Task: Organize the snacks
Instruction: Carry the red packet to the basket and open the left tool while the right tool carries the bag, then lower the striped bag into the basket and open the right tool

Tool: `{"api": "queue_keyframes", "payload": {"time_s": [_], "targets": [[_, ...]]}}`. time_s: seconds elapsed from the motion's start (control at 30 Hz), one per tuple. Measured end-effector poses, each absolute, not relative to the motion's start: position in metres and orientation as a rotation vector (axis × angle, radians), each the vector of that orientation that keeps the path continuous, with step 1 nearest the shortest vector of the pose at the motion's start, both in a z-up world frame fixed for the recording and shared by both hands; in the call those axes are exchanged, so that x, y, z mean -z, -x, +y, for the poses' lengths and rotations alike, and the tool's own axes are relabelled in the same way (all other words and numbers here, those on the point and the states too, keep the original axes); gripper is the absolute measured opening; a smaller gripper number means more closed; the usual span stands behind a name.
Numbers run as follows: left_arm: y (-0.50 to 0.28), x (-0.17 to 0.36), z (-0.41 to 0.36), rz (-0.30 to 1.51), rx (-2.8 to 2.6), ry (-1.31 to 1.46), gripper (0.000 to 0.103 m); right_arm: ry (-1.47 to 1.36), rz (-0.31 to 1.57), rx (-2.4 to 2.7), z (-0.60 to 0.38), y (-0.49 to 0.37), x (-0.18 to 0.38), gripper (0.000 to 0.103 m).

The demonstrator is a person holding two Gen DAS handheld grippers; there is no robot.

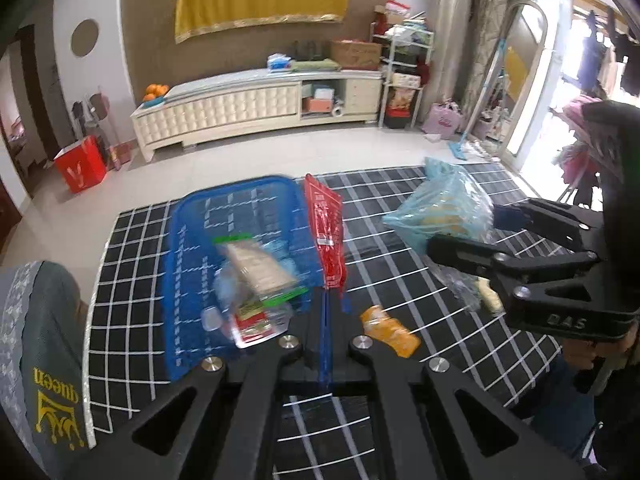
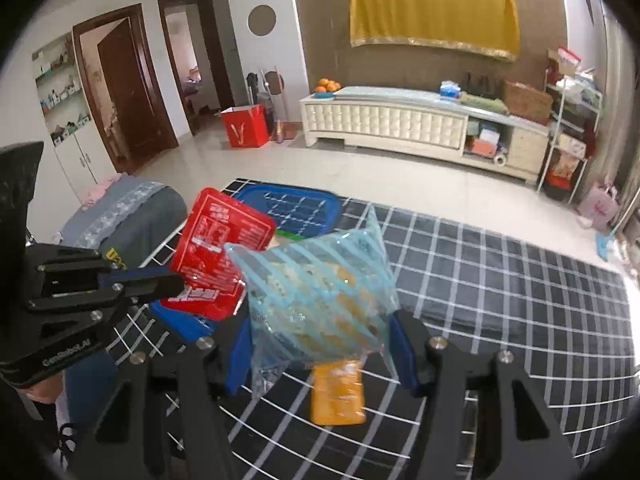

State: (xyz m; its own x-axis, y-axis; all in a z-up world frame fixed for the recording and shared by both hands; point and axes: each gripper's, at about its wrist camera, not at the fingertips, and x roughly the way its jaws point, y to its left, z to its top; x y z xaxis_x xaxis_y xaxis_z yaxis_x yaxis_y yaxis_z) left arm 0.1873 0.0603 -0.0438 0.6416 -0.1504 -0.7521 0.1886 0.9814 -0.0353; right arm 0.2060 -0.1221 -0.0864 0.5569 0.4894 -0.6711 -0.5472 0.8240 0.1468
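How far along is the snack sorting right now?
Done: some packets already sit in the blue basket. In hand: the left tool grips a red packet, the right tool a striped blue bag. Left: an orange packet on the checked cloth.

- yellow cloth hangs on the brown wall, top of the frame
- long cream cabinet sits under it, with a bowl of oranges on its left end and a cardboard box at the right end
- red box stands on the tile floor just left of the cabinet
- dark wooden door stands open, upper left
- white wire rack crammed with stuff, right of the cabinet
- pink bag on the floor near that rack
- grey cushion with a gold "queen" print, lower left
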Motion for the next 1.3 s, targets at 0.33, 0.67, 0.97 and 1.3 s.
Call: {"api": "queue_keyframes", "payload": {"time_s": [0.33, 0.67, 0.97, 1.3], "targets": [[-0.209, 0.105, 0.096, 0.978, 0.115, -0.015, 0.000, 0.136, 0.838, -0.617, -0.100, -0.207, 0.107, 0.063], [-0.201, 0.108, 0.098, 1.011, 0.115, -0.029, 0.036, 0.159, 0.824, -0.614, -0.093, -0.201, 0.095, 0.063], [-0.182, 0.079, 0.113, 0.931, 0.061, -0.072, 0.062, 0.204, 0.795, -0.643, -0.076, -0.203, 0.080, 0.063], [-0.169, 0.080, 0.154, 0.902, -0.027, -0.015, 0.067, 0.285, 0.833, -0.722, -0.025, -0.216, 0.099, 0.063]]}}
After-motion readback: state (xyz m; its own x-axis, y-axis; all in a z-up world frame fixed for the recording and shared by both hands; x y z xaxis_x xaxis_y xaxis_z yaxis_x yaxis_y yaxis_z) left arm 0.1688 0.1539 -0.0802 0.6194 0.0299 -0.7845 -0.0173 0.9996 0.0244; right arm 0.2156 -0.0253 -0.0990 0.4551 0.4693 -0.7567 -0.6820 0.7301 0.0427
